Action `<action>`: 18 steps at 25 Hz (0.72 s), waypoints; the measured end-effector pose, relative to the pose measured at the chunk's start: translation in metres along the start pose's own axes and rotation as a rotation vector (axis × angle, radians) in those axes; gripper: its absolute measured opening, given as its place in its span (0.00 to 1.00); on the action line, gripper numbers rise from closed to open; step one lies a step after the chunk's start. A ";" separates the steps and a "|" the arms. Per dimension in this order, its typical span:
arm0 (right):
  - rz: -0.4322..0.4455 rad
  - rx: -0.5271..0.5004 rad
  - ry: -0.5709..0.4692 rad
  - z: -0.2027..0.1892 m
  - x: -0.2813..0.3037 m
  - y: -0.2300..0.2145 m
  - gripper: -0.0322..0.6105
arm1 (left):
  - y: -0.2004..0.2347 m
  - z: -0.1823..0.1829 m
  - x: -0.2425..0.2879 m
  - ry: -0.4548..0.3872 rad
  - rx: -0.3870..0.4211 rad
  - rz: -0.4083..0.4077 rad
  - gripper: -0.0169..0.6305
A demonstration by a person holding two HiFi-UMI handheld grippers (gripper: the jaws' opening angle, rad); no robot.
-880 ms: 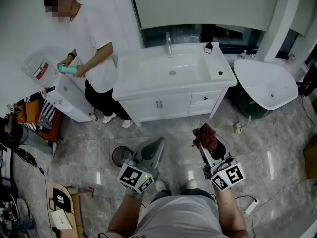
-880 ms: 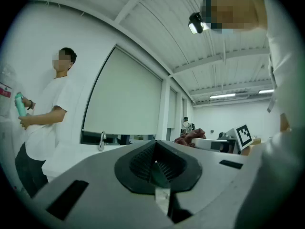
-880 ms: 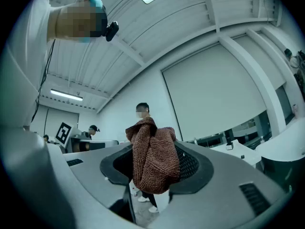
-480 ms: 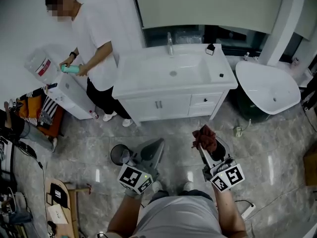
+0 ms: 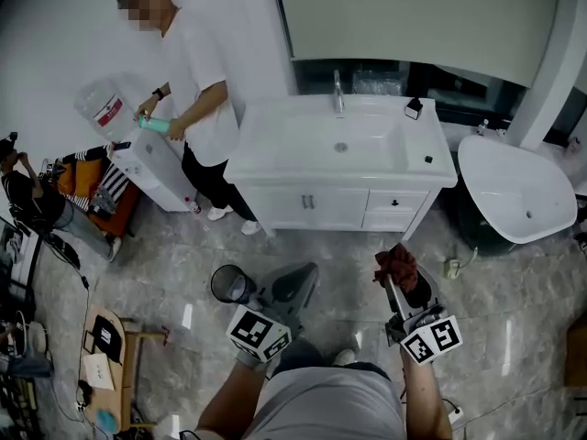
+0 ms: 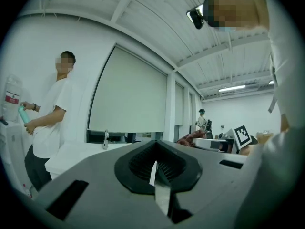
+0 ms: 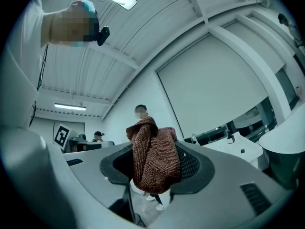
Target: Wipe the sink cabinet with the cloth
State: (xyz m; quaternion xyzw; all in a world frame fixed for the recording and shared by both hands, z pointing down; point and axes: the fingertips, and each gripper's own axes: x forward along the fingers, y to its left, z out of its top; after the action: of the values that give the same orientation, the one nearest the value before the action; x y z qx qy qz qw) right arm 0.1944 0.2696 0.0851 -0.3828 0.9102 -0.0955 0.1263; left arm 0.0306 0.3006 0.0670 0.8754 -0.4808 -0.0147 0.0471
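Observation:
The white sink cabinet (image 5: pixel 321 204) stands ahead against the window wall, with a basin and a chrome tap (image 5: pixel 337 90) on top. My right gripper (image 5: pixel 400 276) is shut on a bunched reddish-brown cloth (image 5: pixel 396 264) (image 7: pixel 153 156), held over the floor about a step short of the cabinet's right drawers. My left gripper (image 5: pixel 295 282) (image 6: pixel 157 168) is shut with nothing in it, level with the right one and farther left. In the left gripper view the cabinet top (image 6: pixel 76 151) shows at lower left.
A person in a white shirt (image 5: pixel 197 81) stands at the cabinet's left end by a water dispenser (image 5: pixel 147 163). A white freestanding tub (image 5: pixel 518 191) sits right of the cabinet. A small black bin (image 5: pixel 231 284) stands on the marble floor beside my left gripper.
I have stepped closer and shifted left; the cabinet, person and tub have slid right and down in view. Both grippers keep their pose, the cloth still clamped.

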 end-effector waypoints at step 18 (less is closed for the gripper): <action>-0.041 0.014 0.045 -0.017 0.075 -0.061 0.33 | 0.068 -0.017 0.073 0.028 -0.037 -0.012 0.04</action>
State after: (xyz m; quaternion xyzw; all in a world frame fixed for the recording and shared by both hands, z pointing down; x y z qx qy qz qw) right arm 0.1796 0.1745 0.1058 -0.3981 0.9041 -0.1132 0.1066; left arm 0.0141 0.2037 0.0921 0.8775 -0.4744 -0.0114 0.0698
